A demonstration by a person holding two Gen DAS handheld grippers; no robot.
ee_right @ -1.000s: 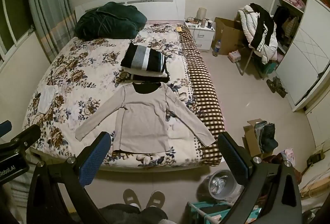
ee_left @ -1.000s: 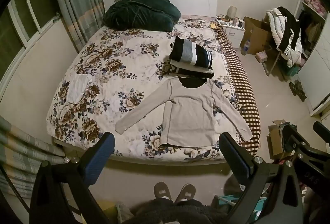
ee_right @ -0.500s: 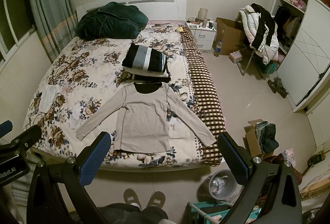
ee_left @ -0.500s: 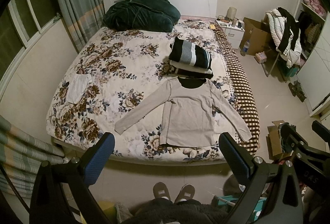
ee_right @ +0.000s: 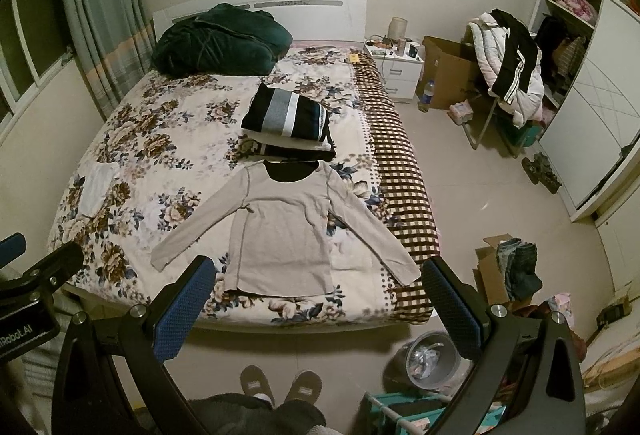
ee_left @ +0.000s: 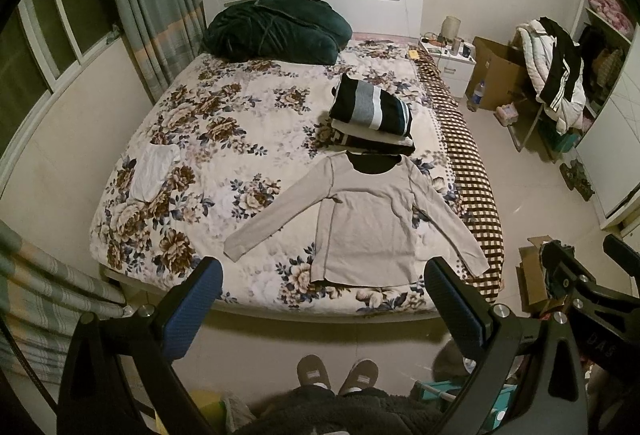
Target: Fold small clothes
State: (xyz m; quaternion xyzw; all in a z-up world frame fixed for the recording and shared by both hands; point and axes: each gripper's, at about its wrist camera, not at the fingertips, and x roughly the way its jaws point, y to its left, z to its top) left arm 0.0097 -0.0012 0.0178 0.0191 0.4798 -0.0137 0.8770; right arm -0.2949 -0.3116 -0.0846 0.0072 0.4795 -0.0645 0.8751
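A beige long-sleeved shirt lies flat on the floral bed, sleeves spread, near the foot edge; it also shows in the right wrist view. Behind its collar sits a stack of folded clothes topped by a black-grey-white striped one, also seen in the right wrist view. My left gripper is open and empty, held above the floor before the bed's foot. My right gripper is open and empty beside it.
A dark green blanket lies at the headboard. A small white cloth lies on the bed's left. A bin, cardboard boxes, a clothes-laden chair and a nightstand stand right of the bed. The person's slippered feet show below.
Both grippers have shifted very slightly; the view of the bed is almost the same. The shirt and the stack have not moved.
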